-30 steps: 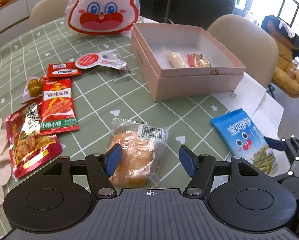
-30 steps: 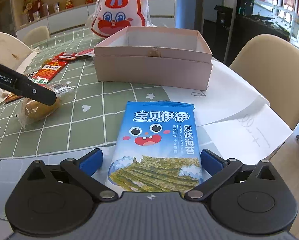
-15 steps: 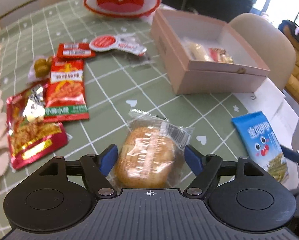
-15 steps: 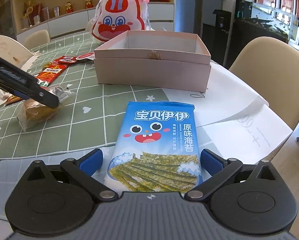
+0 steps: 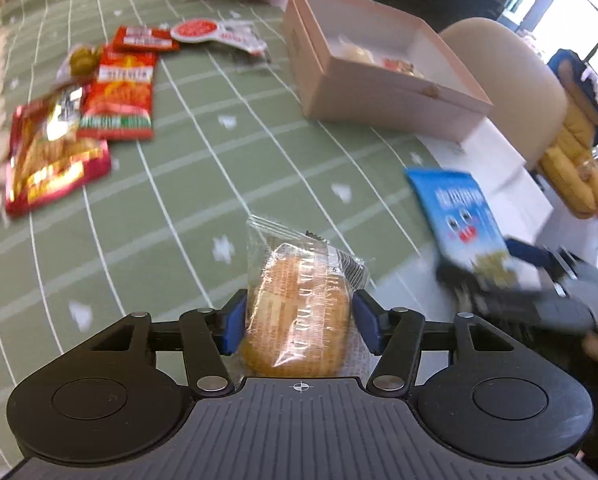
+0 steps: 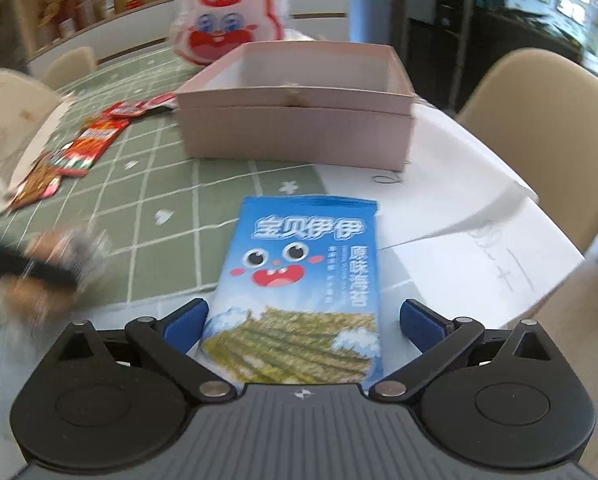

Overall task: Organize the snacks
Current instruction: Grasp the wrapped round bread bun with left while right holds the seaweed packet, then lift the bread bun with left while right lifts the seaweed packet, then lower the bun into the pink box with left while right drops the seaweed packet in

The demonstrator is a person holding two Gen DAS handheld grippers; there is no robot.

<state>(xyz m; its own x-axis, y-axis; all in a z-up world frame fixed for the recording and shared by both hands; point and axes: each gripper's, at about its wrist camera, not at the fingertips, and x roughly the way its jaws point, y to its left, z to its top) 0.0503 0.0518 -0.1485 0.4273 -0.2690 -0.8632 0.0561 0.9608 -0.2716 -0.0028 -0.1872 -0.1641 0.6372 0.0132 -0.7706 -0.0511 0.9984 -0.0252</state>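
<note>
A clear-wrapped bread packet [image 5: 299, 304] lies on the green checked tablecloth [image 5: 203, 184], between the blue pads of my left gripper [image 5: 299, 320]. Its jaws are closing and the pads stand right at the wrapper's sides without squeezing it. A blue seaweed snack pack [image 6: 303, 264] lies flat near the table's edge, between the fingers of my right gripper [image 6: 303, 320], which is open with a gap on each side. The pink open box [image 6: 295, 136] stands behind it; in the left wrist view the box [image 5: 379, 104] holds a few snacks.
Several red snack packets [image 5: 115, 92] lie at the left of the cloth. A rabbit-face bag [image 6: 227, 28] sits behind the box. White paper sheets [image 6: 479, 216] cover the right table edge. Beige chairs [image 6: 539, 128] stand around the table.
My left gripper has come down and forward over the bread packet, which now sits between its pads, and its jaws have narrowed. The right gripper has stayed over the seaweed pack.
</note>
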